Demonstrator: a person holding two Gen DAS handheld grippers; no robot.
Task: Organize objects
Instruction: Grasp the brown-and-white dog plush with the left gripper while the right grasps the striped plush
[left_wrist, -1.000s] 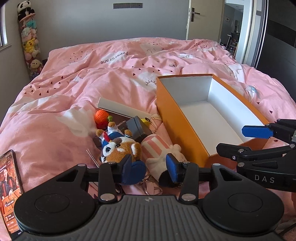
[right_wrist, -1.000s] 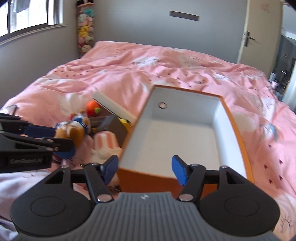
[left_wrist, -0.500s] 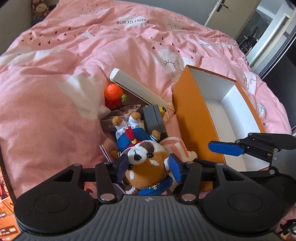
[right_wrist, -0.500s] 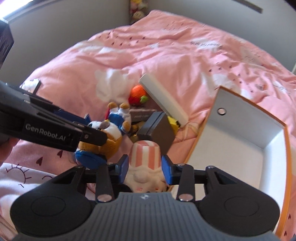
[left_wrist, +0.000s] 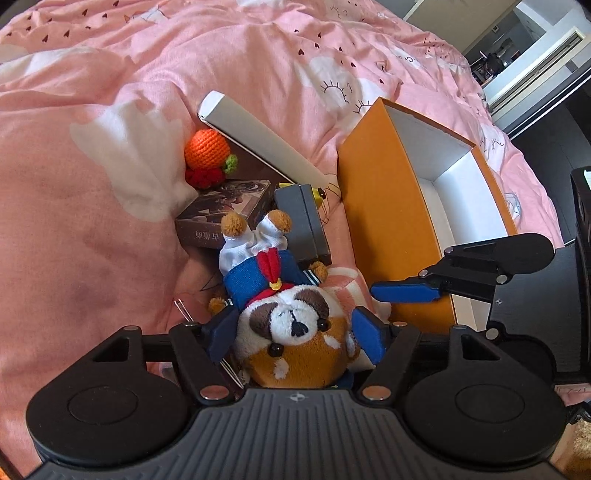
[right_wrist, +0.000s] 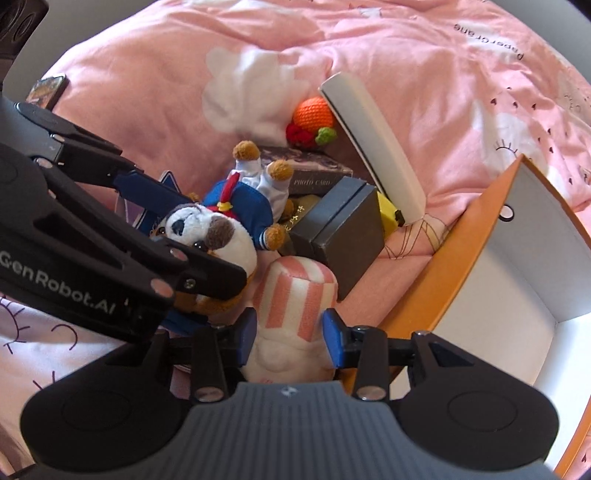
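1. "GenRobot.AI" is printed in white along the black body of my left gripper (right_wrist: 173, 218), read from the right wrist view.
2. "PHOTO CARD" is on the side of the dark card box (right_wrist: 314, 173) that lies behind the plush dog (left_wrist: 291, 317), on the far side from me; in the left wrist view the same box shows characters I cannot read.
3. "Paper Crane" is printed upside down on the pink duvet (right_wrist: 424, 55), far beyond the dog.
4. My left gripper's jaws have just been opening and now stand wide, one blue pad on each side of the dog's head. The dog lies on its back in a blue sailor top with a red tie, its feet pointing away from me. I cannot tell whether the pads (left_wrist: 369, 332) press on the fur.
5. My right gripper (right_wrist: 290, 332), just right of the dog, has its jaws at a middling gap with the pink-and-white striped plush (right_wrist: 295, 295) between them. Both pads sit right at the plush's sides, and they seem to touch it without visibly squeezing.
6. The orange box (left_wrist: 384, 206) with a white inside stands open to the right of the dog, beyond the striped plush; nothing shows on the visible part of its floor.
7. A dark grey case (left_wrist: 299, 218) leans just beyond the dog's feet, with something yellow (right_wrist: 389, 218) behind it.
8. A crocheted orange (left_wrist: 207, 149) with a red and green part sits farther beyond the dog, next to a long white box lid (left_wrist: 258, 144) propped at a slant.
9. A phone (right_wrist: 48, 90) lies on the duvet well to the dog's left.
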